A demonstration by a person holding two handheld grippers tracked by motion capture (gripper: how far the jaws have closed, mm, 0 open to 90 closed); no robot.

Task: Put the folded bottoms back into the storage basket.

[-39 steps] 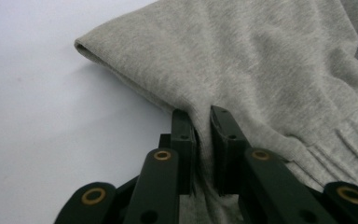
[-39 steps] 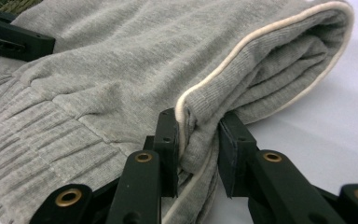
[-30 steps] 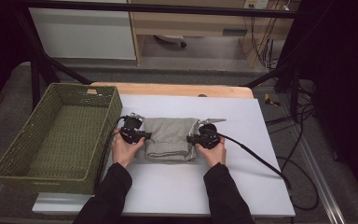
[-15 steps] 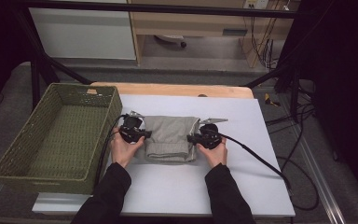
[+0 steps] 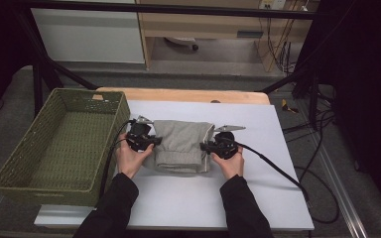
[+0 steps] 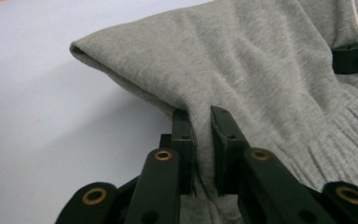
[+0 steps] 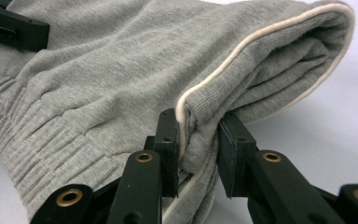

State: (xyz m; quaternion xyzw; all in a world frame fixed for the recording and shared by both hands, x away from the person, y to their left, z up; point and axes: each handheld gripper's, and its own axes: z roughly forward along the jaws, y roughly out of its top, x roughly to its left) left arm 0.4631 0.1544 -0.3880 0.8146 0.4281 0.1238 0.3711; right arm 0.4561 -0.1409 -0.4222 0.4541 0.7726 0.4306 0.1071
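Claws (image 5: 155, 142) (image 5: 204, 147) on garment (image 5: 181, 146) edges, beside basket (image 5: 104, 148)

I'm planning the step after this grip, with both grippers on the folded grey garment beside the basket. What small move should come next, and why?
Probably lift the folded grey garment slightly and evenly. The left gripper and the right gripper each pinch one of its side edges, it lies on the white table, and the green basket sits to its left, a likely destination.
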